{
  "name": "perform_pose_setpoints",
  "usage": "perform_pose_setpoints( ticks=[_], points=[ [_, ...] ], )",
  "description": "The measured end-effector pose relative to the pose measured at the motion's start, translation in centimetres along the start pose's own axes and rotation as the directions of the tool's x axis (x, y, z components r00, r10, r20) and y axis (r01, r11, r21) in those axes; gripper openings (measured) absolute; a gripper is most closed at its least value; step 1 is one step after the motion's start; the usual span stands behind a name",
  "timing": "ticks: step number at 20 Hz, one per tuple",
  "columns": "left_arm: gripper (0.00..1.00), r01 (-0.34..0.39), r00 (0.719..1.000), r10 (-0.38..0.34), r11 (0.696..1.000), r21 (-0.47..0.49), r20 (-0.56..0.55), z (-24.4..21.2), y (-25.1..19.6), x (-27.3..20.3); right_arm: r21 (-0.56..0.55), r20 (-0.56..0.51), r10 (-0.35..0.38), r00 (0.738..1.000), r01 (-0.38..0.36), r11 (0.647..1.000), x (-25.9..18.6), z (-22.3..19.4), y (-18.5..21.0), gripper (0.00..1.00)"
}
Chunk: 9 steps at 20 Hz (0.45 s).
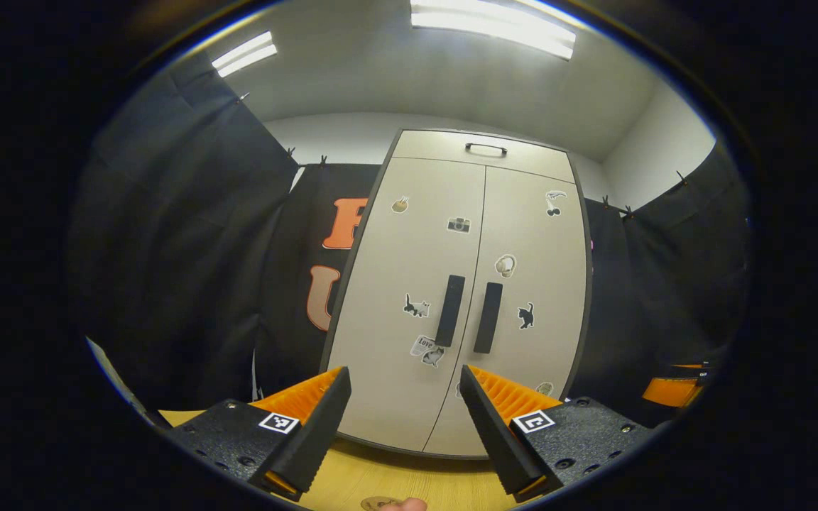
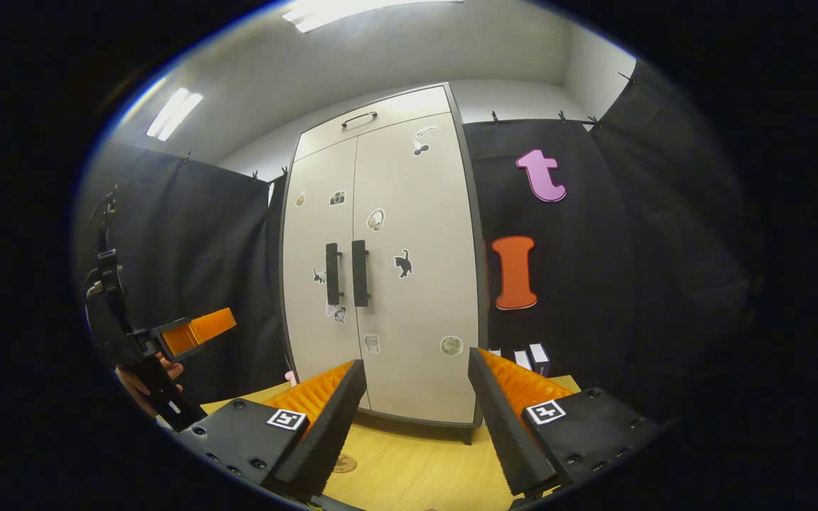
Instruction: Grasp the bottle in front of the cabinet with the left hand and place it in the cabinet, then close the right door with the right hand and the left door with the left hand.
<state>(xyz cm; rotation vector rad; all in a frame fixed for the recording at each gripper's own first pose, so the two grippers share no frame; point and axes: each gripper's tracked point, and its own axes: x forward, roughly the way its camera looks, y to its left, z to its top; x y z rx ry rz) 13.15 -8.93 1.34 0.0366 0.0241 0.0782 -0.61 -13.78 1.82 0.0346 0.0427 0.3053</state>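
both beige cabinet doors (image 1: 451, 298) stand shut straight ahead of our released left tongs (image 1: 402, 426); right tongs (image 2: 416, 419) released too, equally near. we cannot see the bottle.

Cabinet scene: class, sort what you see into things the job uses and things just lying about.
Job:
cabinet, both doors shut
left door
right door
left gripper, open
right gripper, open

Lying about:
small boxes beside the cabinet
round mark on the table

Yellow wooden tabletop (image 2: 409, 461) under the closed cabinet (image 2: 409, 284), small boxes (image 2: 530, 357) alongside.
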Motion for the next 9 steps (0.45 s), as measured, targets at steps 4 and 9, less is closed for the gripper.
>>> perform_pose_setpoints(
  ticks=[4, 9],
  points=[
    [0.94, 0.02, 1.0, -0.02, 1.0, 0.001, 0.002, 0.1, -0.5, -0.1, 0.012, 0.005, -0.039, 0.999, 0.039, 0.999, -0.7, 0.0, -1.5, 0.97],
    [0.94, 0.055, 0.998, -0.055, 0.998, -0.003, -0.016, -0.3, -1.3, -0.1, 0.027, 0.006, -0.063, 0.998, 0.063, 0.998, -1.3, -0.4, -2.1, 0.97]
  ],
)
